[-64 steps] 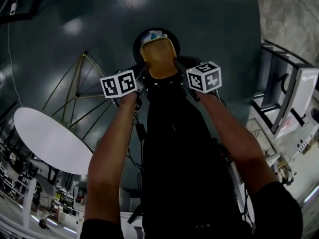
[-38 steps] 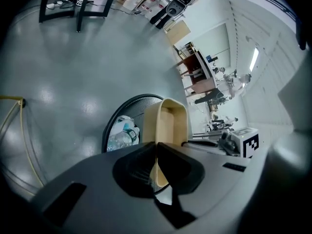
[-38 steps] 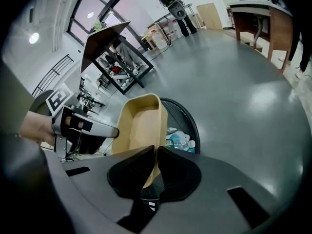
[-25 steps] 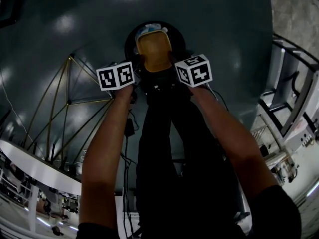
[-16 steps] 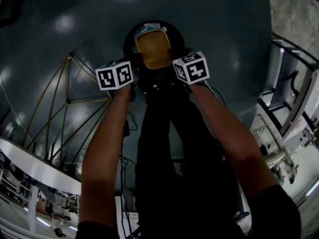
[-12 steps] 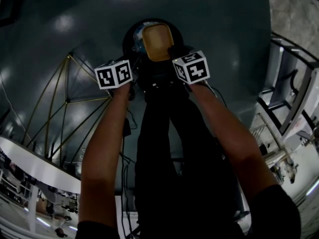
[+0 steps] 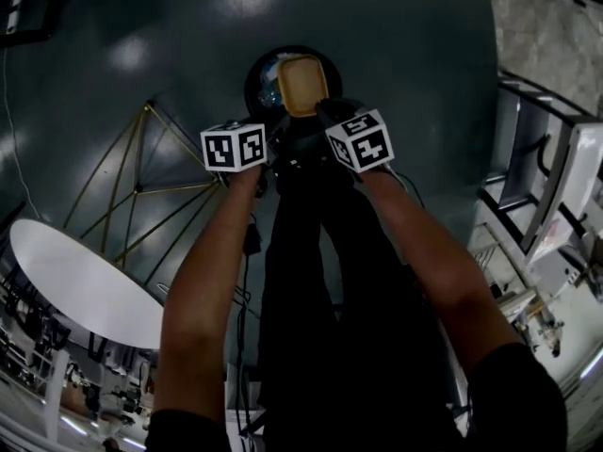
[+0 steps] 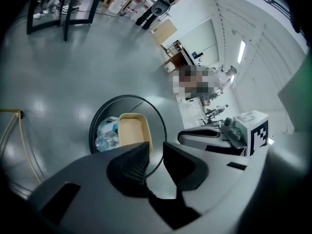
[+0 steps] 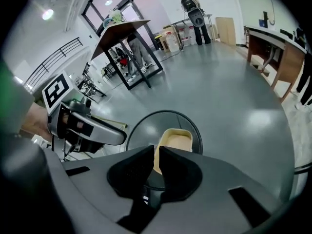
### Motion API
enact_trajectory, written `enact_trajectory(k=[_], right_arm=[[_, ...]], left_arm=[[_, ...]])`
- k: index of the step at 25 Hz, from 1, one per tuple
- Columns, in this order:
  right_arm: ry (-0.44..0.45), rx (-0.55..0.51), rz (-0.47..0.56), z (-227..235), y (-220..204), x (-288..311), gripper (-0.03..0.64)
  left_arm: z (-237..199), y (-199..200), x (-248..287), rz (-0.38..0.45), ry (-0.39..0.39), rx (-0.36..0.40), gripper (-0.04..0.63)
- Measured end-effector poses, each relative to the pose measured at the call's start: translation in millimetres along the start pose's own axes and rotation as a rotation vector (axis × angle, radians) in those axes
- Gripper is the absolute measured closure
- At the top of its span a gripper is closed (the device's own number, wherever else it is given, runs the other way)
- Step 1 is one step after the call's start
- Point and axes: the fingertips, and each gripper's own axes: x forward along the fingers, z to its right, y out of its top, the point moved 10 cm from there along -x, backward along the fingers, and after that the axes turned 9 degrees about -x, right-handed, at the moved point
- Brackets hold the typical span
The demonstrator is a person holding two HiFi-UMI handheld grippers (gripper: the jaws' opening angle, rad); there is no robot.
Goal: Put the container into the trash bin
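Note:
A tan, shallow container (image 7: 301, 85) hangs over the round black trash bin (image 7: 252, 69) on the grey floor. My right gripper (image 7: 327, 113) is shut on the container's near rim; a thin tan edge (image 9: 157, 156) shows between its jaws (image 9: 157, 155). The container (image 9: 176, 139) tilts down into the bin's mouth (image 9: 146, 118). My left gripper (image 7: 271, 141) is apart from it, on its left. Its jaws (image 8: 156, 152) stand apart with nothing between them and are closing a little. Past them I see the container (image 8: 131, 130) inside the bin's ring (image 8: 161, 116).
Crumpled plastic bags and bottles (image 8: 105, 133) lie in the bin. A yellow-framed stand (image 7: 141, 158) and a white round table (image 7: 85, 271) are on my left, and a metal rack (image 7: 546, 177) is on my right. A dark-legged table (image 9: 126, 57) stands further off.
The left gripper has let go of the container and opened. Both grippers have risen. The container has shifted right and further over the bin, held by the right gripper alone.

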Motion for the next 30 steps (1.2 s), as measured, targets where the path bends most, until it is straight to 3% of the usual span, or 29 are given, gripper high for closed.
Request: enact_trajectory(k=[7, 13, 18, 23, 30], right_arm=[[0.073, -0.087, 0.026, -43.9, 46.6, -68.4, 0.566], [0.097, -0.146, 0.099, -81.4, 103.2, -148.8, 0.568], [0.201, -0.157, 0.289, -113.9, 170.7, -245.2, 0.568], [0.32, -0.308, 0.492, -162.8, 247.4, -320.1, 0.569], [0.455, -0.478, 0.705, -235.9, 308.6, -402.1, 0.572]], left_arm=[[69.2, -0.9, -66.2, 0.01, -0.068, 0.08, 0.585], [134.7, 6.4, -146.1, 0.072, -0.166, 0.097, 0.592], [198.8, 24.8, -232.1, 0.2, -0.258, 0.174, 0.593], [248.8, 51.7, -336.5, 0.351, -0.352, 0.316, 0.592], [295.2, 32.0, -478.6, 0.598, -0.443, 0.487, 0.592]])
